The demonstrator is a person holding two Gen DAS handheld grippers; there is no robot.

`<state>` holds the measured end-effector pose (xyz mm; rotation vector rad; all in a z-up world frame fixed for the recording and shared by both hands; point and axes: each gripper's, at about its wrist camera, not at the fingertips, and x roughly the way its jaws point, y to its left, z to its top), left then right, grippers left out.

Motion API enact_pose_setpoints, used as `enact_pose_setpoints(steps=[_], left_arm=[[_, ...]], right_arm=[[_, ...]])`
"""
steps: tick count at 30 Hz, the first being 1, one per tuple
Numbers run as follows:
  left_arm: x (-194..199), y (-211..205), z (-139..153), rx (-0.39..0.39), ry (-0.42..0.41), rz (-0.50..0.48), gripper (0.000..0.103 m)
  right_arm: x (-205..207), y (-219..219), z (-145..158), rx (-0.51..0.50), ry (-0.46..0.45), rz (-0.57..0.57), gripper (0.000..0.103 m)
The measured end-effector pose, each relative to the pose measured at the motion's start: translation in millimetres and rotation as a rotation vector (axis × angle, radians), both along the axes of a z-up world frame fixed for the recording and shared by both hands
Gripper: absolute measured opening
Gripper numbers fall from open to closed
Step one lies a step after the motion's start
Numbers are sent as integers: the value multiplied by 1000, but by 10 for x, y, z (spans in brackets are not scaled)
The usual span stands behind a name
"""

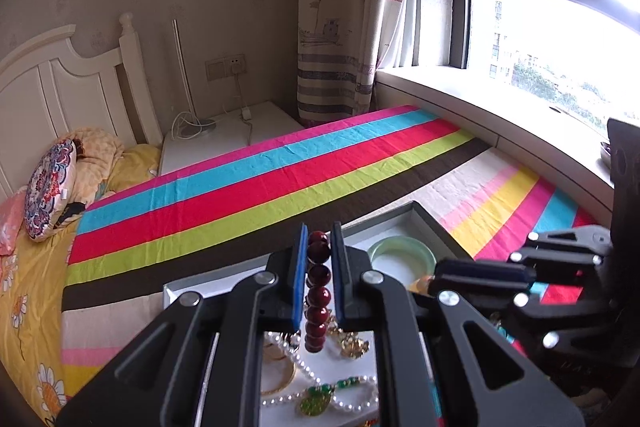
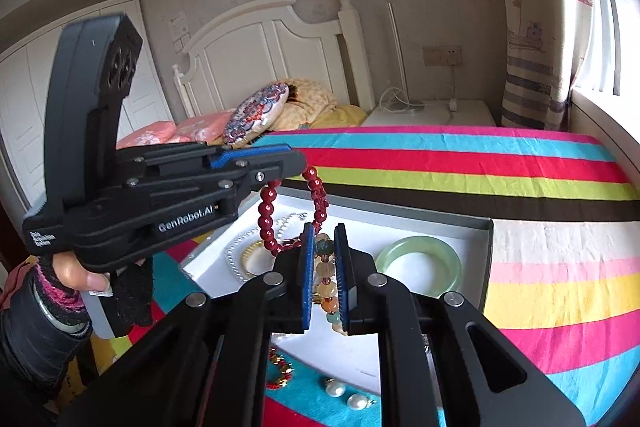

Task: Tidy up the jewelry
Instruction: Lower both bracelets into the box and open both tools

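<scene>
My left gripper (image 1: 319, 233) is shut on a dark red bead bracelet (image 1: 319, 275), which hangs as a loop (image 2: 266, 223) from its tips (image 2: 298, 163) over a shallow white box (image 2: 400, 223). Beside it, my right gripper (image 2: 324, 231) is shut on a bracelet of amber, green and orange beads (image 2: 326, 277); its tip (image 1: 436, 275) shows at the right of the left wrist view. In the box lie a pale green bangle (image 2: 420, 259) (image 1: 402, 255), a pearl necklace (image 2: 236, 255) (image 1: 304, 367), a green bead piece (image 1: 316, 399) and gold pieces (image 1: 352, 343).
The box (image 1: 384, 227) sits on a bed with a striped cloth (image 2: 460, 163). Two pearl earrings (image 2: 344, 395) and a red-gold bracelet (image 2: 280, 371) lie on the cloth in front of it. A hand (image 2: 80, 275) holds the left gripper. A windowsill (image 1: 480, 107) runs along the right.
</scene>
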<state>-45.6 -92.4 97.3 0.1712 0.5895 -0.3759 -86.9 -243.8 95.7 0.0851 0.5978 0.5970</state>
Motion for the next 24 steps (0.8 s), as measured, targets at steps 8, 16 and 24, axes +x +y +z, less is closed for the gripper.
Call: enact_pose_setpoints(steps=[8,16,24], left_arm=[[219,-147,-141,12,32,-4,11],[467,-80,-216,-22,72,24,11],[596,40,-333,-43,97,63,11]], right_arm=[[63,5,-95,3,18,-6,12],[131,-12,-90,-7,16,-13,12],[208,81,-164,-20,40,-5,12]])
